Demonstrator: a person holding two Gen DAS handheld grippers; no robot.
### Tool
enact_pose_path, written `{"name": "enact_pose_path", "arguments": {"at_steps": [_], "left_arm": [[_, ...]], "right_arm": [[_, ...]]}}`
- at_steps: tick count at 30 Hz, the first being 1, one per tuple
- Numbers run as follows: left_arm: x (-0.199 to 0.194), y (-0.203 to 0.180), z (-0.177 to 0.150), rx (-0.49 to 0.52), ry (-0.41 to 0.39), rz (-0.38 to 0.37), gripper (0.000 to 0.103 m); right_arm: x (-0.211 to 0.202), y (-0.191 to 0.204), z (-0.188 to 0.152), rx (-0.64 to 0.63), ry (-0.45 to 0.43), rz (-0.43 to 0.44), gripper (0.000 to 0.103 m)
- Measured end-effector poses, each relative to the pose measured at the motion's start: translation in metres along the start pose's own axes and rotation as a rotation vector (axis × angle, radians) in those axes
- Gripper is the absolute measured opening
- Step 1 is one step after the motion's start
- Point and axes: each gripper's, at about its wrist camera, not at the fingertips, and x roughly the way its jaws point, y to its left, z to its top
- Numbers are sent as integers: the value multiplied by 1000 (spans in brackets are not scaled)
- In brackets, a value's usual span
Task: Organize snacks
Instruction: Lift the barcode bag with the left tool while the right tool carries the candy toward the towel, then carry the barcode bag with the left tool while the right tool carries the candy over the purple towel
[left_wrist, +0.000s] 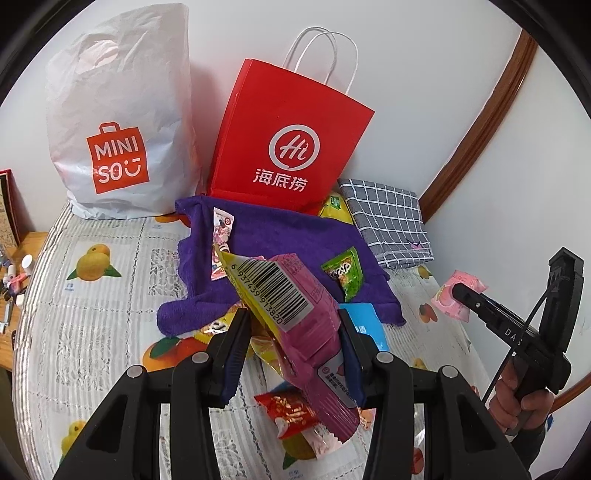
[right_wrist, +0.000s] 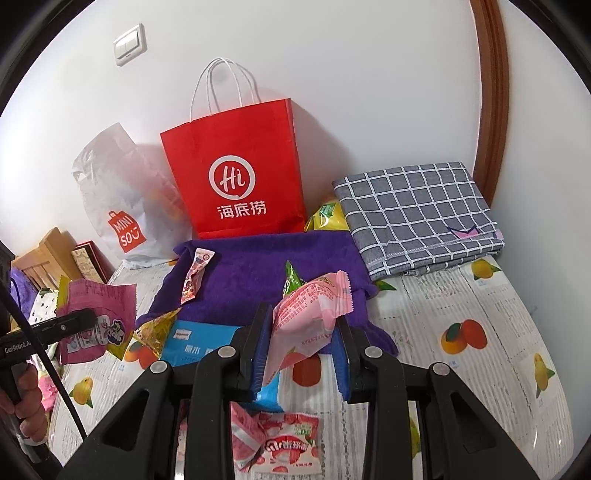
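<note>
Both hands were mid-carry. At twelve o'clock, against the wall, stood the white MINISO bag (left_wrist: 118, 122) and the red Hi 海底捞 bag (left_wrist: 288, 140); I'd guess a snack drop comes next. The left gripper (left_wrist: 291, 325) pinched a magenta packet (left_wrist: 295, 314), barcode 6937459913820, over the table. The right gripper (right_wrist: 303, 328) clamped a pink packet (right_wrist: 310, 310), print unreadable.

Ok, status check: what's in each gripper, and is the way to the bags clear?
Left gripper shut on magenta snack pack. Right gripper shut on pink snack packet. Red paper bag upright ahead; purple towel with loose snacks lies between.
</note>
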Motion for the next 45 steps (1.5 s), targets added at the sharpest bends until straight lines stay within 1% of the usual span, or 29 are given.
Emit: {"name": "enact_pose_path", "arguments": {"at_steps": [8, 21, 36, 45], "left_arm": [[8, 5, 14, 4, -5, 6, 43], [22, 16, 25, -3, -1, 32, 43], [30, 22, 36, -3, 0, 54, 43], [33, 24, 42, -8, -2, 62, 43]], "right_arm": [[19, -1, 12, 7, -1, -2, 31], [46, -1, 28, -3, 1, 9, 31], [65, -4, 34, -3, 4, 15, 31], [73, -7, 40, -4, 1, 33, 31]]}}
